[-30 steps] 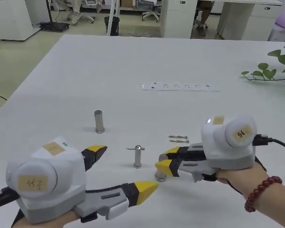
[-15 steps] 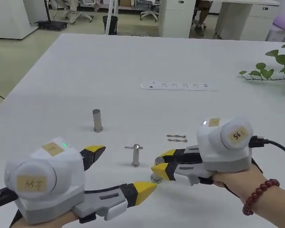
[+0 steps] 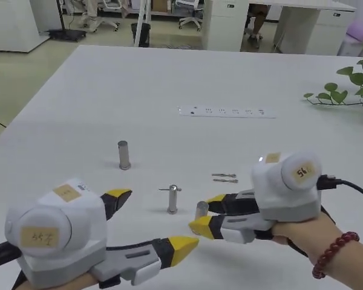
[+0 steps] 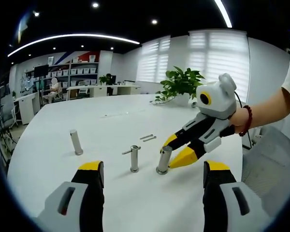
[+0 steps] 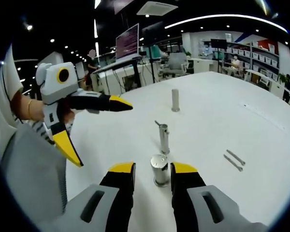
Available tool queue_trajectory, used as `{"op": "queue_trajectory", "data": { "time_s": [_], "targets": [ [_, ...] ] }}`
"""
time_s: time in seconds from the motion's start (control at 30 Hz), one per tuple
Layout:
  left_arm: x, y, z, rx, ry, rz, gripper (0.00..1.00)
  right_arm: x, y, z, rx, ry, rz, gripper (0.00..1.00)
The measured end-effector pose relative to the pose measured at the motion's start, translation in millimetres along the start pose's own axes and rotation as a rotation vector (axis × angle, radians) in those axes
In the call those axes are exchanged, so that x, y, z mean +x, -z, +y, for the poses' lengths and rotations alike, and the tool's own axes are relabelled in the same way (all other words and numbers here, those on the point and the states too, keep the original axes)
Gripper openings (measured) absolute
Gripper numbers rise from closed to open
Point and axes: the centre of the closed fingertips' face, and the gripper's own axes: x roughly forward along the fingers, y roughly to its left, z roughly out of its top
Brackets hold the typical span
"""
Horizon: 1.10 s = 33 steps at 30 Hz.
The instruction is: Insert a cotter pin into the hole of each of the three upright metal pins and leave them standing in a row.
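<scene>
Three upright metal pins stand on the white table (image 3: 139, 78). The far pin (image 3: 124, 154) (image 4: 76, 142) (image 5: 175, 100) is bare. The middle pin (image 3: 173, 199) (image 4: 134, 158) (image 5: 163, 137) has a cotter pin through its top. The near pin (image 3: 201, 209) (image 4: 163, 160) (image 5: 159, 169) stands between the jaws of my right gripper (image 3: 207, 212) (image 4: 178, 150) (image 5: 152, 168), which is narrowly open, with a slit of table showing beside the pin. Two loose cotter pins (image 3: 225, 177) (image 4: 147, 138) (image 5: 234, 159) lie behind it. My left gripper (image 3: 150, 220) (image 4: 153, 168) (image 5: 100, 130) is wide open and holds nothing.
A white power strip (image 3: 227, 112) lies across the middle of the table. A leafy plant (image 3: 345, 90) reaches in at the right edge. Office chairs and cabinets stand beyond the far table edge.
My right gripper has dropped slightly toward the near pin, and its jaws have spread to either side of it. The left gripper has barely moved.
</scene>
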Motion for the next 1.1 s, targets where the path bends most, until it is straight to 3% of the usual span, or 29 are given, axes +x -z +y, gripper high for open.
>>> {"op": "queue_trajectory", "data": {
  "time_s": [0.43,0.7,1.1],
  "targets": [
    [-1.3,-3.3,2.2,-0.001,-0.008,-0.013,0.86,-27.9,-3.4,-16.7,-0.049,0.007,0.041,0.35],
    [-1.0,-3.6,1.0,-0.003,-0.005,-0.013,0.86,-36.1,-1.4,-50.4,-0.063,0.062,0.076,0.33],
    [-2.5,-6.3,5.1,-0.009,-0.023,-0.017,0.82,-27.1,1.5,-100.1,-0.061,0.133,0.151,0.29]
  ]
}}
